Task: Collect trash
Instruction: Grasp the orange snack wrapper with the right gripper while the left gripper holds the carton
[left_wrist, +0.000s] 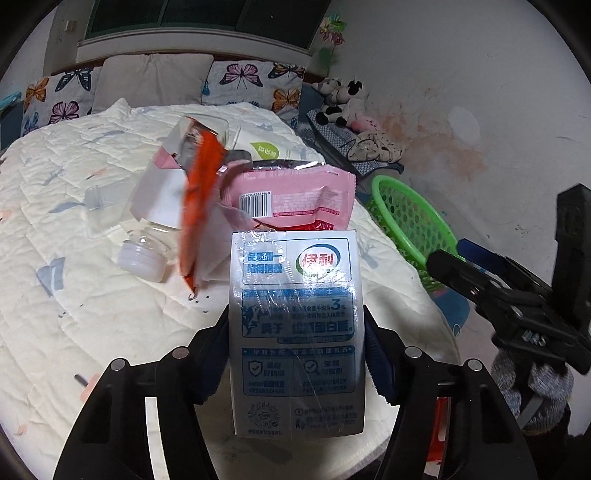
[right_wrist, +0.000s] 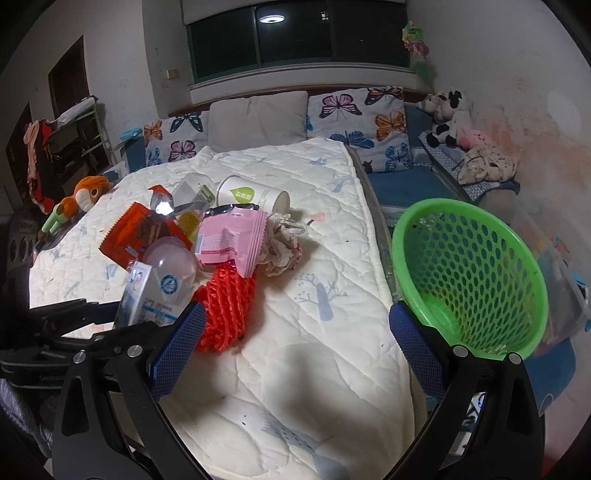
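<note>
A white-and-blue milk carton stands upright between the fingers of my left gripper, and both blue pads lie against its sides. Behind it on the white quilt is a heap of trash: a pink wrapper, an orange wrapper, a clear plastic bottle. The right wrist view adds a paper cup, crumpled paper and a red net. My right gripper hangs open over bare quilt, next to the green basket.
The green basket sits off the bed's right edge, near the stained wall. Butterfly pillows line the head of the bed, plush toys lie at the back right, and an orange toy lies at the left.
</note>
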